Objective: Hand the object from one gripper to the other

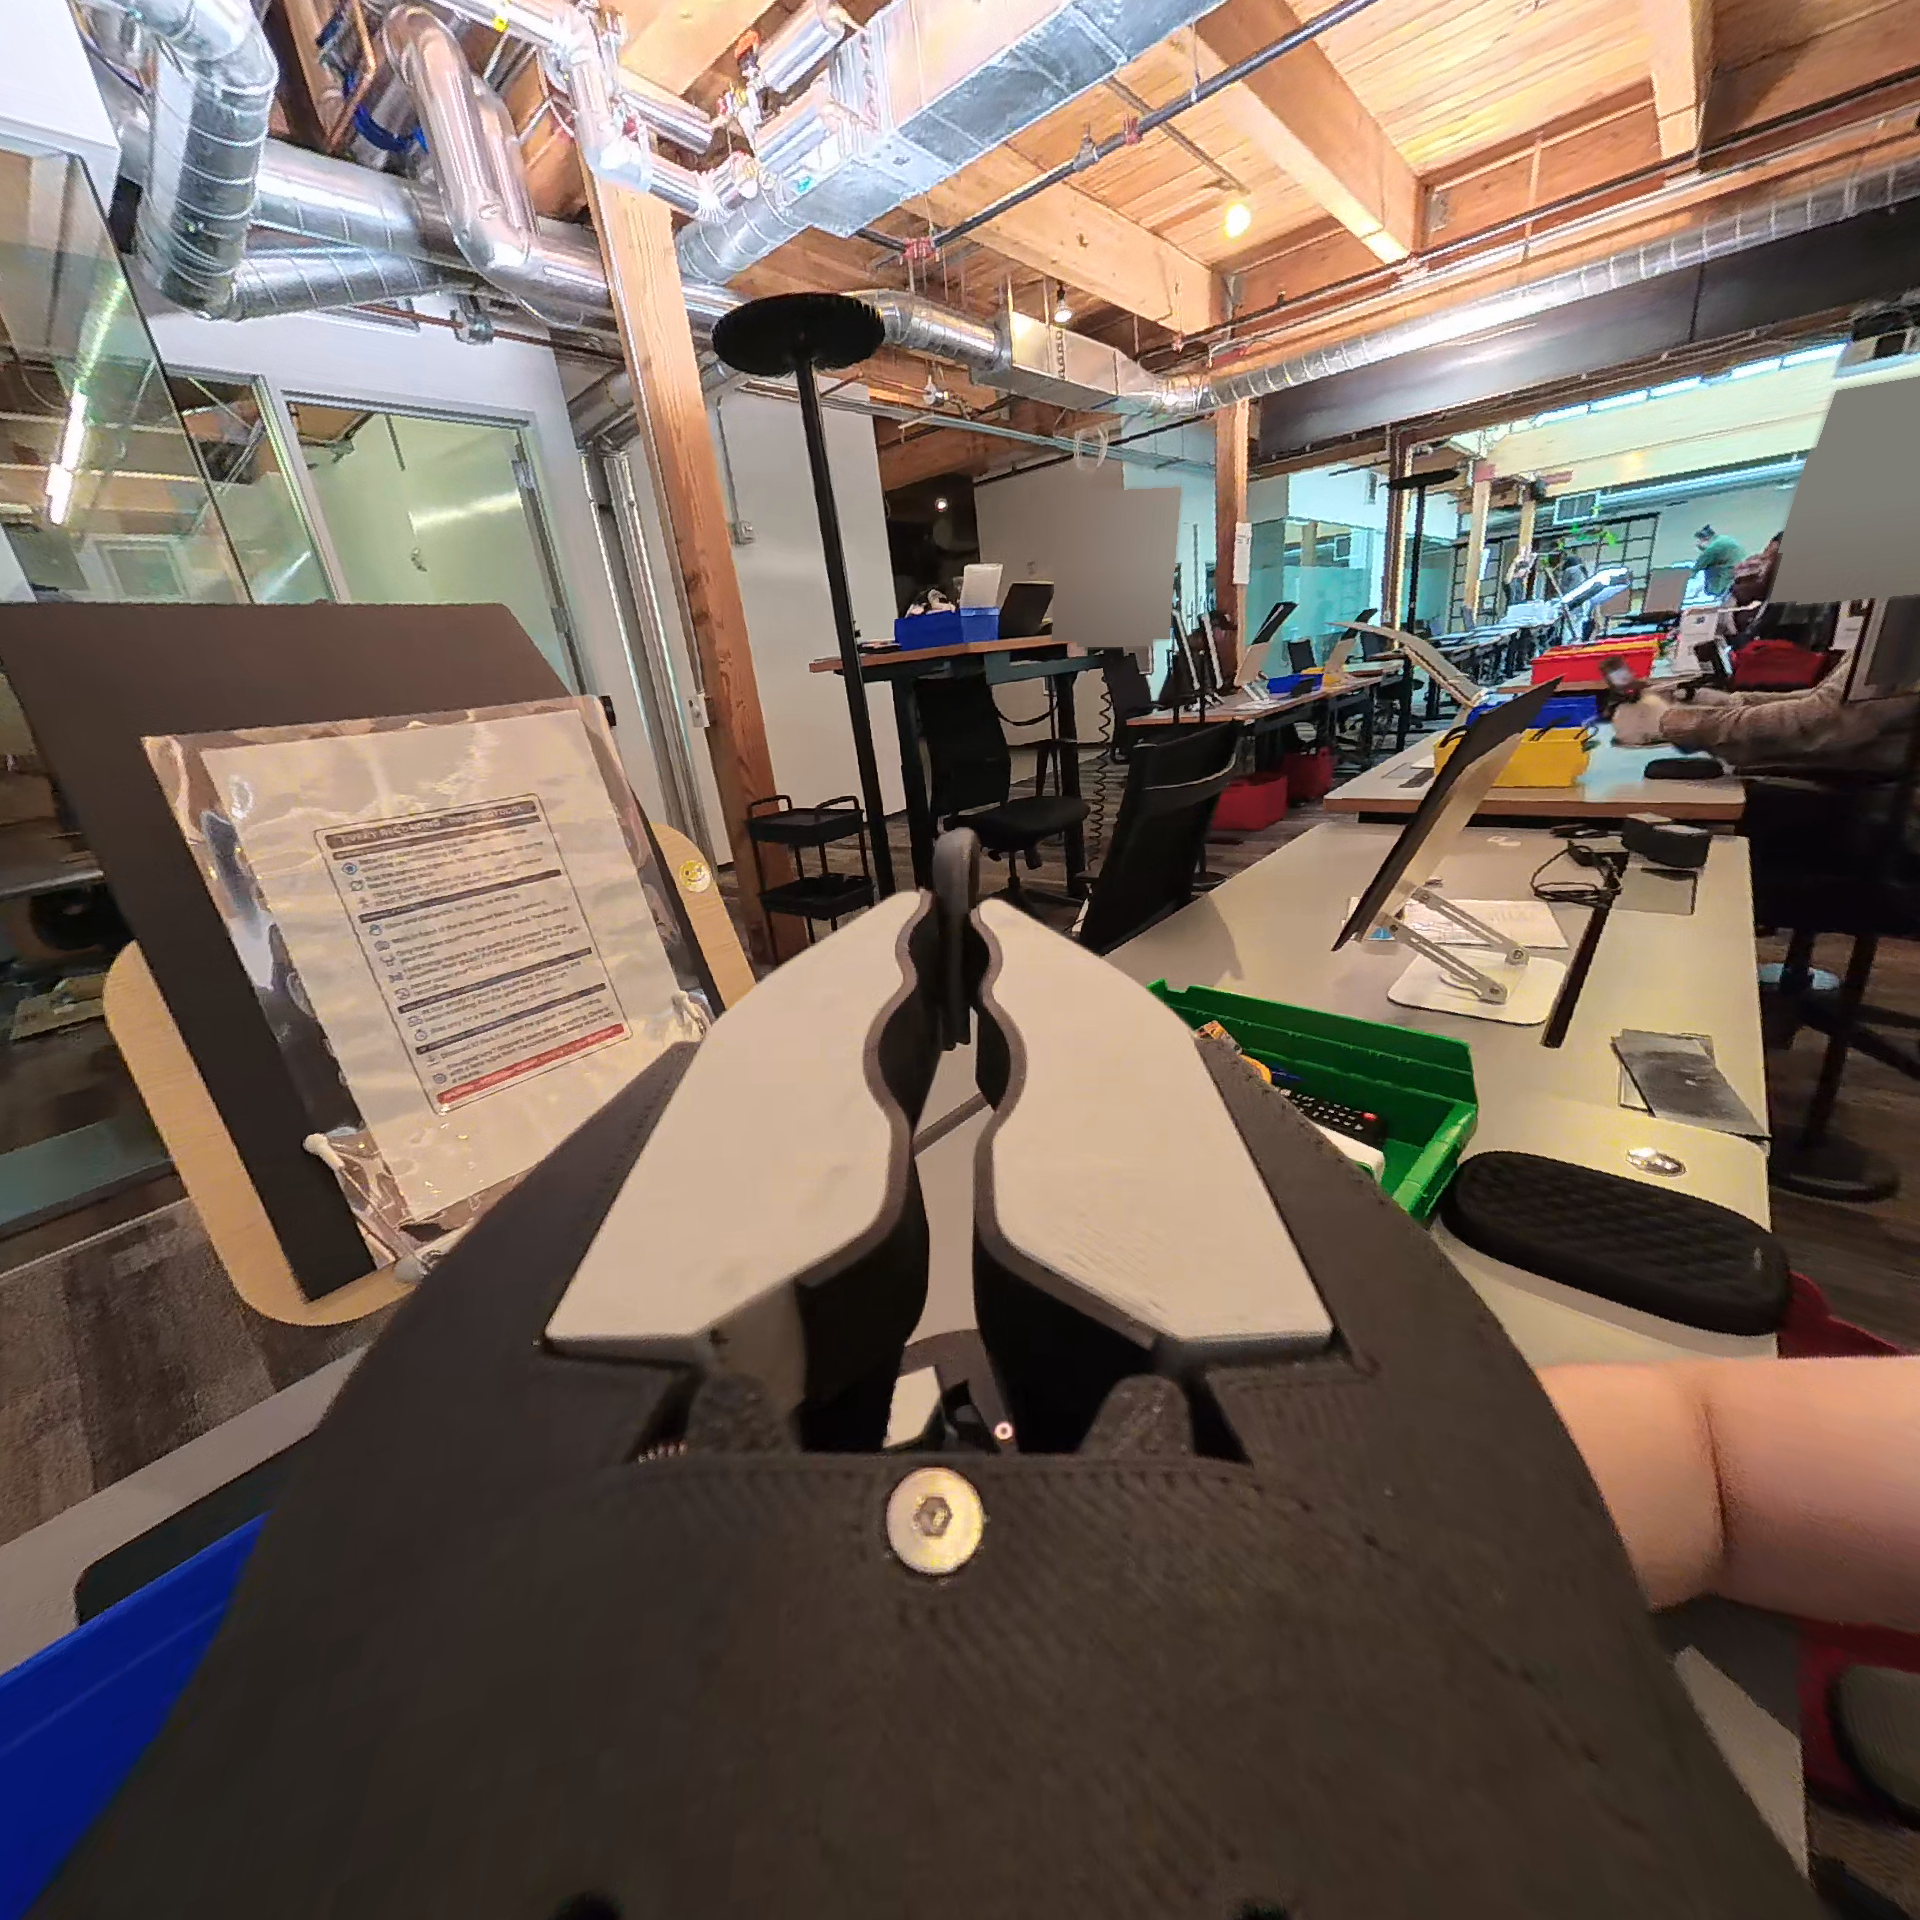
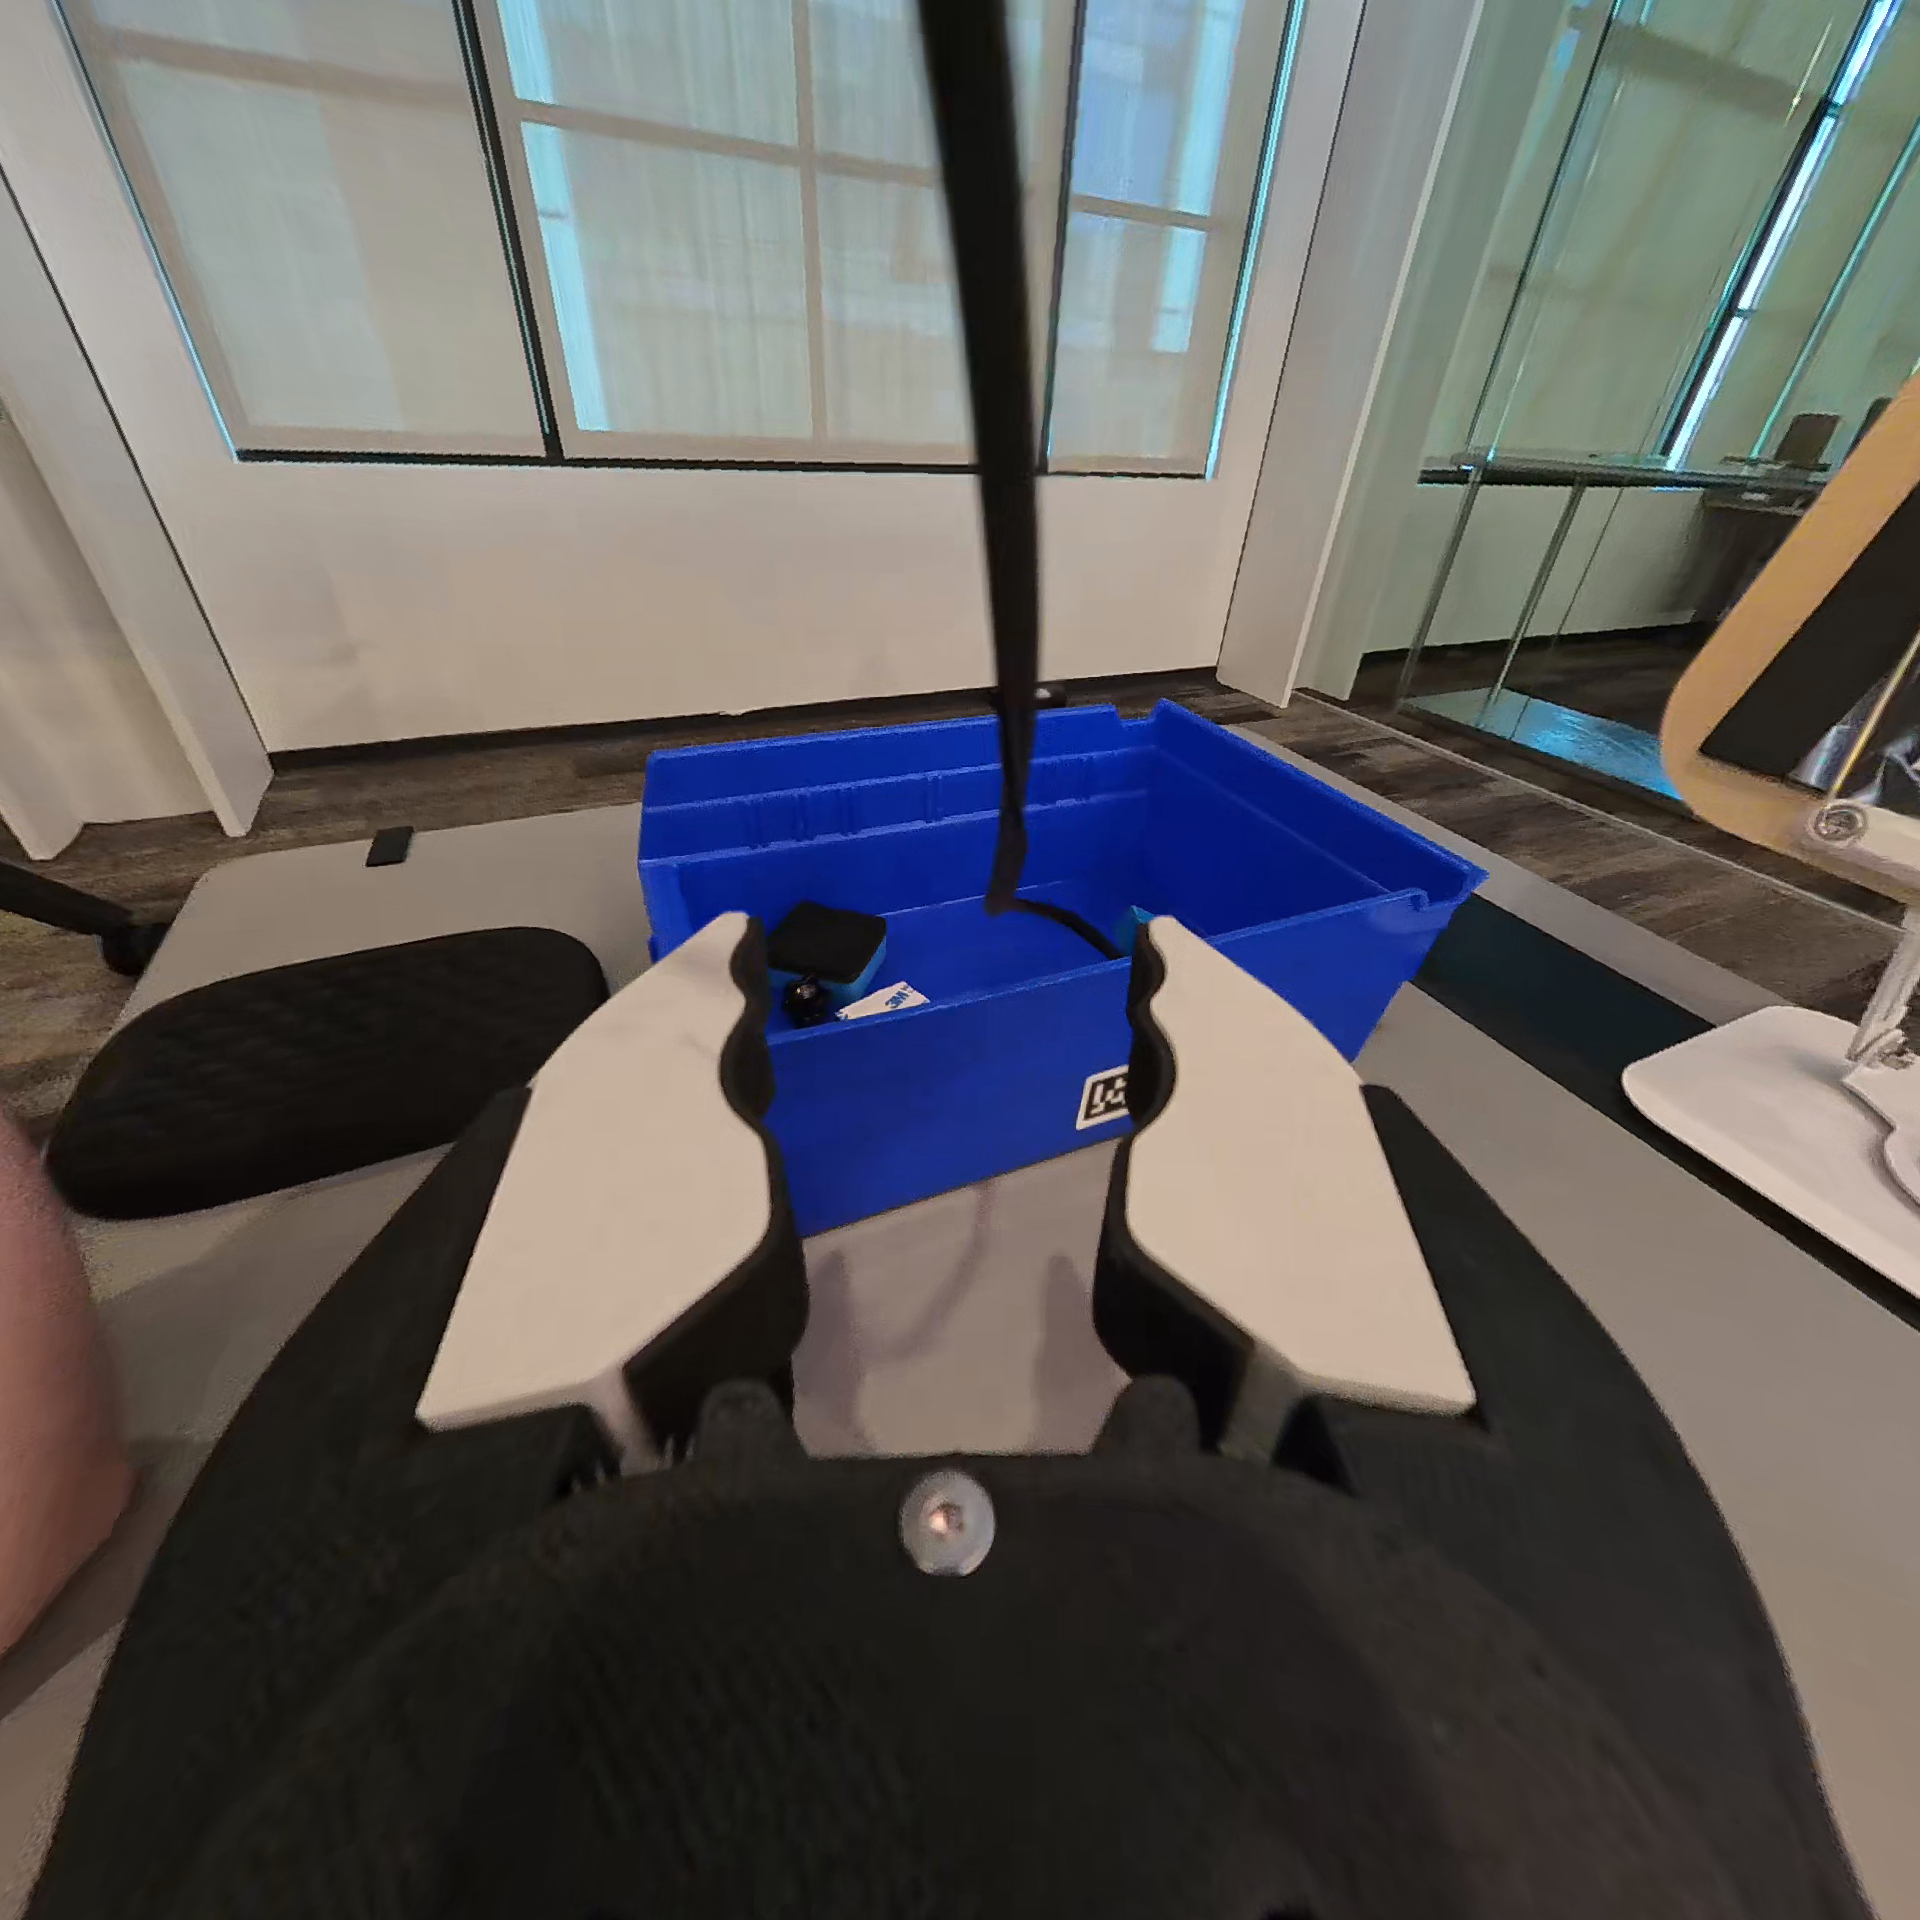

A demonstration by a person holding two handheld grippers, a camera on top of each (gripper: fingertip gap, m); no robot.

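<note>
Left tongs clamped on black strap, raised above tabletop. Right tongs apart, empty, facing blue bin. We judge handover still pending.

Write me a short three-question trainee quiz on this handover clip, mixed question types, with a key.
1. True or false: the left gripper is shut on a thin black strap.
2. Multiple choice: the right gripper points at which container? A) green bin B) blue bin C) yellow bin
3. Short answer: what lies on the table to the left of that container in the right wrist view?

Key
1. True; its fingers pinch the strap.
2. B, the blue bin; the right fingers stand wide apart and empty.
3. A black wrist rest on the table.
</note>
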